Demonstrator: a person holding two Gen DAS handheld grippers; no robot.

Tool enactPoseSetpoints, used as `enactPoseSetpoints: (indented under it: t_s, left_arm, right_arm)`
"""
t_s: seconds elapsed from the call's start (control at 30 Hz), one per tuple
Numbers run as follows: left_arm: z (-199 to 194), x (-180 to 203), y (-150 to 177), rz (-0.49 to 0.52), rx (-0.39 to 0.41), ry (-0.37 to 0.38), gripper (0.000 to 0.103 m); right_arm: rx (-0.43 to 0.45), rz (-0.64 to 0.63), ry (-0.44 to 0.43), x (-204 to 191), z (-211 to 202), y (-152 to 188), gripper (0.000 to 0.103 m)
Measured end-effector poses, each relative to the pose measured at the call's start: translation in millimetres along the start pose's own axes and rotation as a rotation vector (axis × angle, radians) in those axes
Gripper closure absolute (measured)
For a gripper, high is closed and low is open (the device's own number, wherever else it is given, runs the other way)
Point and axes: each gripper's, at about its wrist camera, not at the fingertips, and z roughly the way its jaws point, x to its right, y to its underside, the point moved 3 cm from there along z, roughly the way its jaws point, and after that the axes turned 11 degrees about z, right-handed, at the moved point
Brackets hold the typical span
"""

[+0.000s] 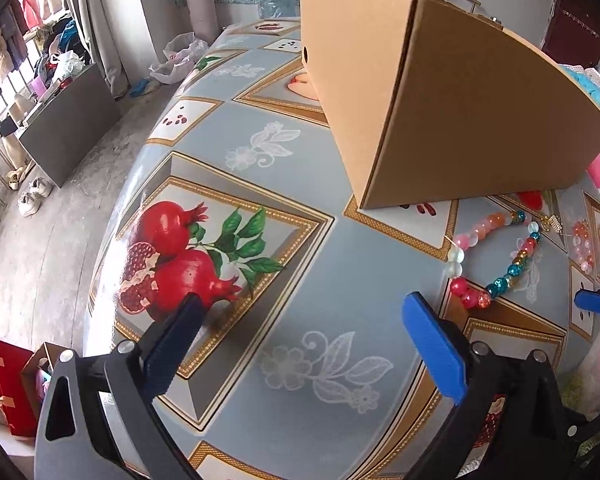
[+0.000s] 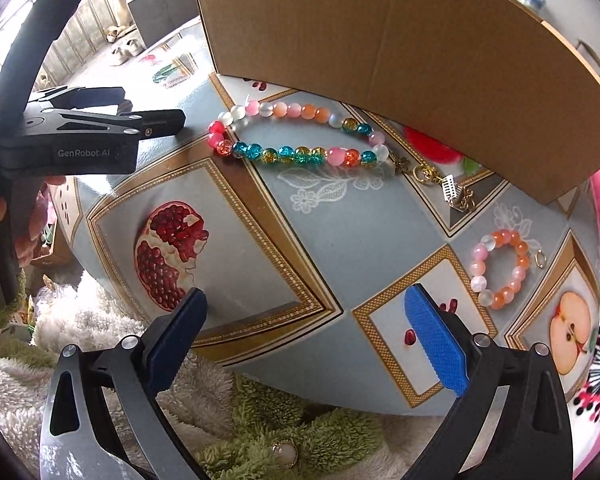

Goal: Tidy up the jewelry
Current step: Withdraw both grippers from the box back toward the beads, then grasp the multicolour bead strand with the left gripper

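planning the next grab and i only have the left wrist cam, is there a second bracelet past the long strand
Observer: Yes. A small bracelet, a closed ring of pink and orange beads, lies apart from the long strand.
Operator: is the right claw holding anything
Observer: No. The right claw is open, with nothing between its pads.
Operator: where's the strand's clasp
Observer: The gold clasp is at the strand's end nearest the box, lying flat on the table.
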Motion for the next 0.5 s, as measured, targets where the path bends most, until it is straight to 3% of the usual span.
enactPoseSetpoints:
  t_s: [0.3, 0.5]
  left_arm:
    - [-0.1, 0.0, 0.4, 0.002, 0.000, -0.003, 0.005]
    - [-0.9, 0.6, 0.4, 0.008, 0.013, 0.001, 0.005]
  right_arm:
    - [0.010, -0.035, 0.024, -19.2, 4.9, 4.7, 0.008]
    - [0.031, 0.022, -0.043, -14.0, -0.8, 7.7, 0.008]
